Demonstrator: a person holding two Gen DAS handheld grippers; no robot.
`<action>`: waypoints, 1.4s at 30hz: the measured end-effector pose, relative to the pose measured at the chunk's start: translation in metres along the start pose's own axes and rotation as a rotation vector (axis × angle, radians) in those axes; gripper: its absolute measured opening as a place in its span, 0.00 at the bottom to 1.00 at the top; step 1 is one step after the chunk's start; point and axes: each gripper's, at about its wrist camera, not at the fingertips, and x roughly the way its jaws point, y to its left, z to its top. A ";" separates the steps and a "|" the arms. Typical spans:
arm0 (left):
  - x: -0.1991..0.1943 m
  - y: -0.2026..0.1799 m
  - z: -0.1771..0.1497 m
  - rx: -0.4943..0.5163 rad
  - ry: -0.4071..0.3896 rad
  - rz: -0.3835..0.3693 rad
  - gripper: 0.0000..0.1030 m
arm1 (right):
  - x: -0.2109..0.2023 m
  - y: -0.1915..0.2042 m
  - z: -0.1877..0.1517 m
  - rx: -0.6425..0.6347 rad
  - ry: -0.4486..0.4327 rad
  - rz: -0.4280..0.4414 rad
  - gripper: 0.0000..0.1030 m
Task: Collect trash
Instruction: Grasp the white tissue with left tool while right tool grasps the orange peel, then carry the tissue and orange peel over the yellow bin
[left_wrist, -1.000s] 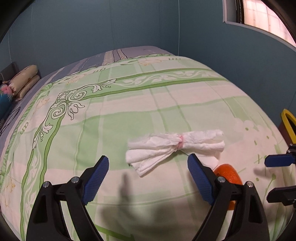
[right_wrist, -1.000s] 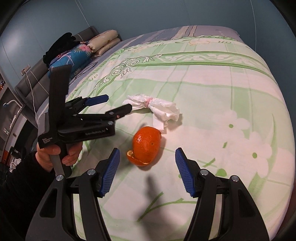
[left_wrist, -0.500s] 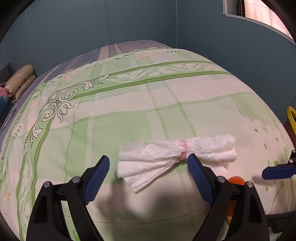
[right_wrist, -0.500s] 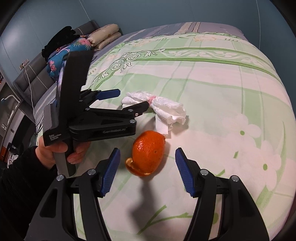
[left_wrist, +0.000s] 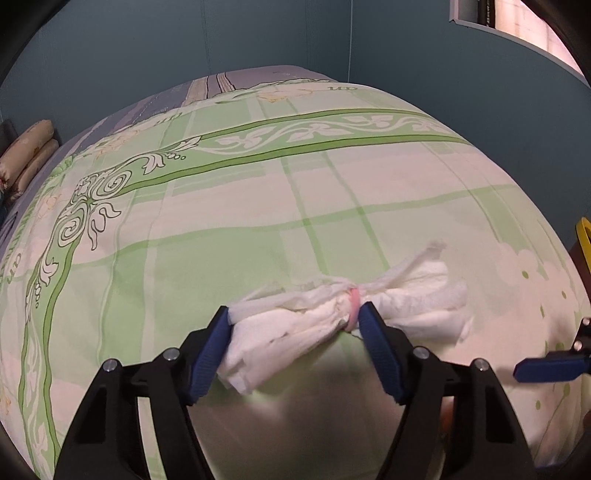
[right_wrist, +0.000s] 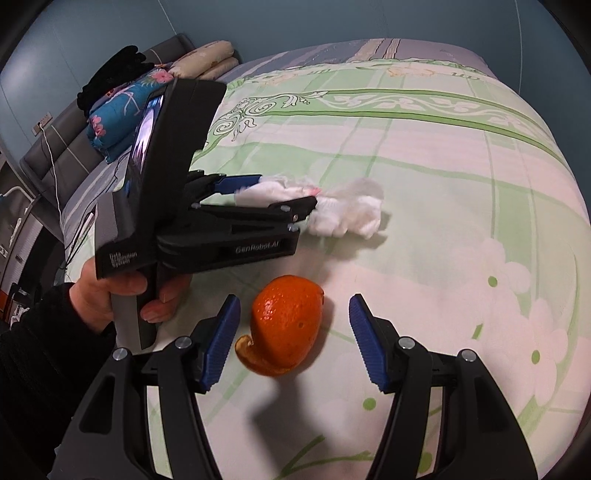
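Observation:
A white tissue bundle (left_wrist: 295, 332) tied in the middle with a pink band lies on the green patterned bed cover (left_wrist: 258, 206). My left gripper (left_wrist: 295, 343) has both blue pads against the bundle's left half, closing on it. The bundle also shows in the right wrist view (right_wrist: 351, 214), with the left gripper (right_wrist: 284, 199) around it. An orange peel (right_wrist: 286, 328) lies on the cover between the pads of my right gripper (right_wrist: 293, 339), which is open with gaps on both sides of the peel.
Pillows (right_wrist: 207, 59) and a blue floral quilt (right_wrist: 122, 110) with black cloth lie at the head of the bed. Blue walls stand close behind. A yellow object (left_wrist: 583, 240) sits past the bed's right edge.
My left gripper moved forward and narrowed onto the tissue bundle, which shifted slightly. My right gripper came closer, so the orange peel now lies between its pads.

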 end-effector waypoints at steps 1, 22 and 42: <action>0.002 0.002 0.002 -0.012 0.005 -0.008 0.61 | 0.002 0.001 0.001 -0.003 0.004 -0.007 0.55; 0.024 0.004 0.036 -0.137 0.031 -0.105 0.21 | 0.015 0.002 0.007 -0.026 0.030 -0.024 0.25; -0.102 -0.025 0.001 -0.262 -0.150 -0.102 0.20 | -0.129 -0.025 -0.052 0.023 -0.080 -0.015 0.24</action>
